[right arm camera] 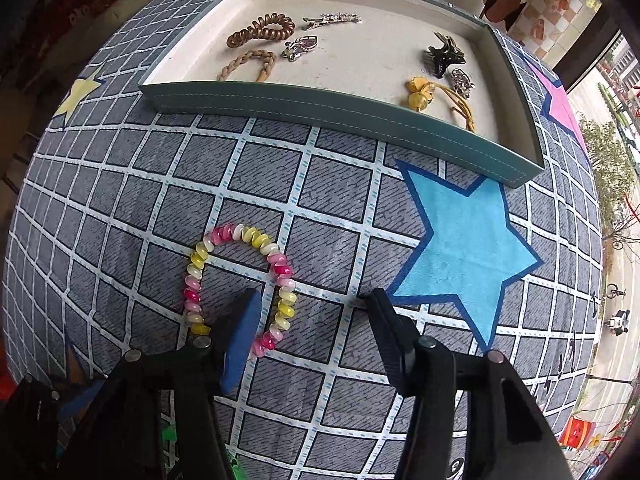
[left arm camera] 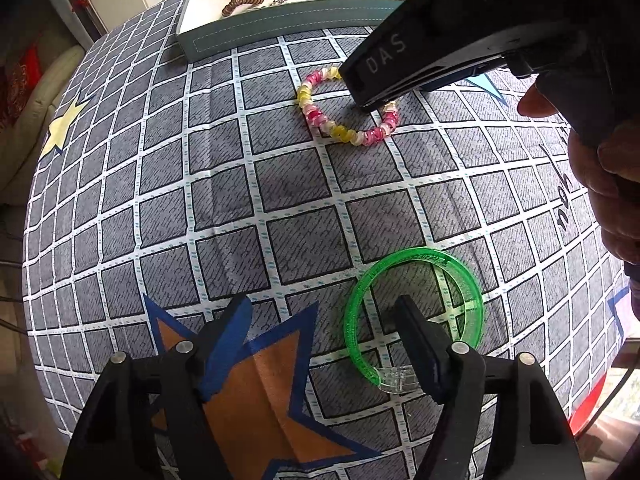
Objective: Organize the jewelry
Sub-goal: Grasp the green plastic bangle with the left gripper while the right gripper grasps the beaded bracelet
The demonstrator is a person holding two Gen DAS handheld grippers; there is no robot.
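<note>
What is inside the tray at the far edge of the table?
The tray holds a brown coil hair tie, a braided band, two sparkly clips, a black claw clip and a yellow bead tie. Its near wall hides part of the floor.

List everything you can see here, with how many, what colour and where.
beaded bracelet: one, pink, yellow and white, on the cloth, around one right finger
bangle: one, green, on the cloth, around one left finger
tray: one, teal, far side
hair ties: three, brown, tan, yellow, in tray
clips: four, in tray
tablecloth: one, grey grid with stars
left hand-held gripper: open
right hand-held gripper: open
</note>
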